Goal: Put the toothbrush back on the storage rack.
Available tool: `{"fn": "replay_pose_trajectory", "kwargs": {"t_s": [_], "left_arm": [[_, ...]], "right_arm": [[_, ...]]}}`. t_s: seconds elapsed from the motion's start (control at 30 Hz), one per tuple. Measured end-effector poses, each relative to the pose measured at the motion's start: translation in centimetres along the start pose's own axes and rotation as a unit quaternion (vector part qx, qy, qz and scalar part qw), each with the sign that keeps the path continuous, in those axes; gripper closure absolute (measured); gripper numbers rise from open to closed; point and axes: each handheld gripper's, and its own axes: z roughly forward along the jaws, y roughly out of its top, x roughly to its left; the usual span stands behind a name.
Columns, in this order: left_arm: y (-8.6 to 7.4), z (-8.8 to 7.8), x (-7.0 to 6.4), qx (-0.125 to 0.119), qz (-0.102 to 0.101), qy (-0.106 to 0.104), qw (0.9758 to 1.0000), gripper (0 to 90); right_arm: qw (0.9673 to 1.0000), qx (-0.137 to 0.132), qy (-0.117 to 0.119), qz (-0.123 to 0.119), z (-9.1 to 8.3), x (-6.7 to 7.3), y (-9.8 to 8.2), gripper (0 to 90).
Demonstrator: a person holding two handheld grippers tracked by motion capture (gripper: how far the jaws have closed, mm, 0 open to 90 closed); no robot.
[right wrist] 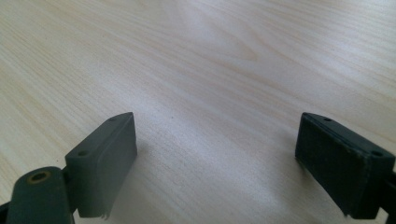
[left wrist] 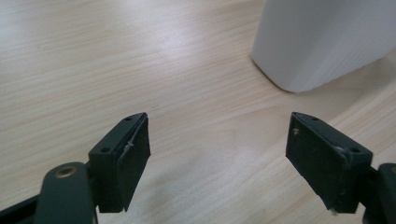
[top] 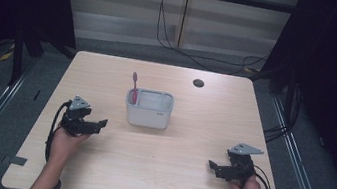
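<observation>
A white holder box (top: 150, 108) stands mid-table with a pink toothbrush (top: 134, 87) upright in its left compartment. My left gripper (top: 101, 125) rests low on the table to the box's left, pointing right, open and empty. In the left gripper view its jaws (left wrist: 219, 140) stand wide apart over bare wood, with the holder's white corner (left wrist: 317, 42) just ahead at upper right. My right gripper (top: 212, 166) sits near the front right of the table, pointing left, open and empty. The right gripper view has its jaws (right wrist: 215, 140) spread over bare tabletop.
A round cable hole (top: 198, 83) sits in the light wood table (top: 169, 175) behind the box at the right. Cables trail on the floor beyond the far edge. Dark curtains flank both sides.
</observation>
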Motion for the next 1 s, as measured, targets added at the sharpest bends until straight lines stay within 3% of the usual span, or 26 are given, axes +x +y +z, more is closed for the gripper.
{"fn": "replay_pose_trajectory", "kwargs": {"t_s": [0.2,0.47,1.0], "left_arm": [[-0.28,0.18,0.22,0.009,-0.007,0.0,0.9999,21.9],[-0.52,0.41,0.23,0.031,0.002,0.003,0.9995,22.0],[-0.87,0.72,0.26,0.04,-0.001,0.007,0.9992,21.9]], "right_arm": [[1.0,0.0,0.0,0.0,0.0,0.0,0.0,12.0],[1.0,0.0,0.0,0.0,0.0,0.0,0.0,12.0],[1.0,0.0,0.0,0.0,0.0,0.0,0.0,12.0]]}}
